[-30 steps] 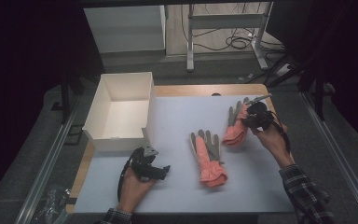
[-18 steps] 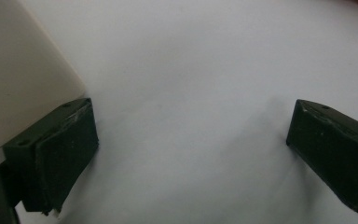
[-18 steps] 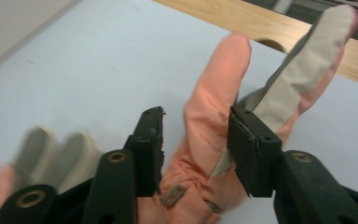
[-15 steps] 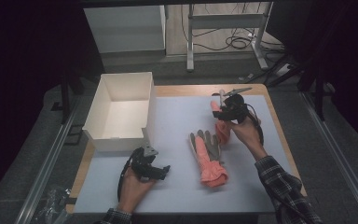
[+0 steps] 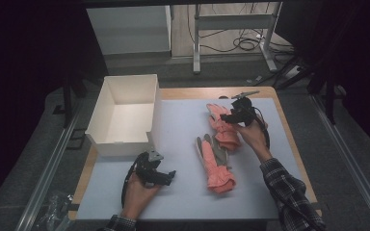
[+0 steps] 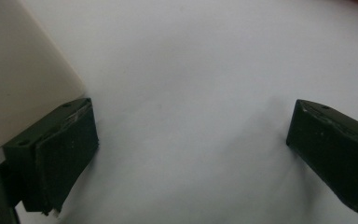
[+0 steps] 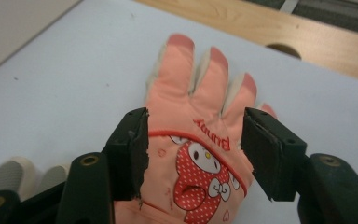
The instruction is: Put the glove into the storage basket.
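The right gripper (image 5: 229,117) hung over the far right part of the table, its jaws parted and having just been widening, with the pink glove (image 7: 196,154) lying flat beneath and between them; in the right gripper view the pads stood off either side of the glove's back, where a cartoon rabbit face and red lettering showed, and did not press on it. That glove (image 5: 223,126) lay on the pale blue mat (image 5: 183,120) with its fingers pointing toward the far edge, and the person's right hand (image 5: 253,137) held the gripper from the near side. Just beside it, nearer the person, lay a second glove (image 5: 214,163), pink with grey fingers, its cuff bunched toward the near edge. The left gripper (image 5: 169,177) rested low on the mat at the near left, held in the left hand (image 5: 139,190), its jaws wide apart with nothing but bare mat between them in the left gripper view. The white box (image 5: 125,115) stood open just beyond it, one wall (image 6: 18,70) close by the jaw on the left of that view. The mat covered a wooden table (image 5: 289,130).
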The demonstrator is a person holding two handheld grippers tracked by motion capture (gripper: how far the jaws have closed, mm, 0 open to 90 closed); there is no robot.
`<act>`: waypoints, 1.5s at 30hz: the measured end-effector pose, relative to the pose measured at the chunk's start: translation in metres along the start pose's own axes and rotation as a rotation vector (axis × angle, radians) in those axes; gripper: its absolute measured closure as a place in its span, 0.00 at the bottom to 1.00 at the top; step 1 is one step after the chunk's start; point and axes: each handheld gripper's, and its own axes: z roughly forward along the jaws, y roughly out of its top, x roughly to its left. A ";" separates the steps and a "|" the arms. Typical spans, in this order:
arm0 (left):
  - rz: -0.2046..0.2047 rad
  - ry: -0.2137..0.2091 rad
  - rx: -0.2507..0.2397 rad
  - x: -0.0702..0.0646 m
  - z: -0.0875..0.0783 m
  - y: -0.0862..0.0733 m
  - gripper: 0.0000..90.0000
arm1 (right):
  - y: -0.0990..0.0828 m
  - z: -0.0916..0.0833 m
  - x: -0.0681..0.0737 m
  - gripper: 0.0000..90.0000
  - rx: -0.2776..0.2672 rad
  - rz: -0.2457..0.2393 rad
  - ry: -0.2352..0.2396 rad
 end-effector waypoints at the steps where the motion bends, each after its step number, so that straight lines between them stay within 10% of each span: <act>1: 0.000 0.000 0.000 0.000 0.000 0.000 0.02 | -0.003 0.004 -0.002 0.44 0.010 -0.004 -0.002; 8: 0.000 0.000 0.001 0.000 0.000 0.000 0.02 | -0.022 0.031 -0.009 0.56 0.050 0.030 0.039; 9: 0.000 0.000 0.000 0.000 0.000 0.000 0.02 | -0.026 0.033 -0.008 0.76 0.030 0.061 0.076; 13: 0.001 0.000 0.001 0.000 0.000 0.000 0.02 | -0.027 0.029 -0.002 0.92 0.032 0.026 0.030; 30: 0.001 0.001 0.001 0.000 0.000 0.000 0.02 | -0.019 -0.040 -0.002 0.94 -0.058 0.075 0.044; 45: -0.002 0.001 -0.003 0.000 0.000 0.000 0.02 | -0.039 -0.102 0.073 0.94 -0.054 0.021 0.159</act>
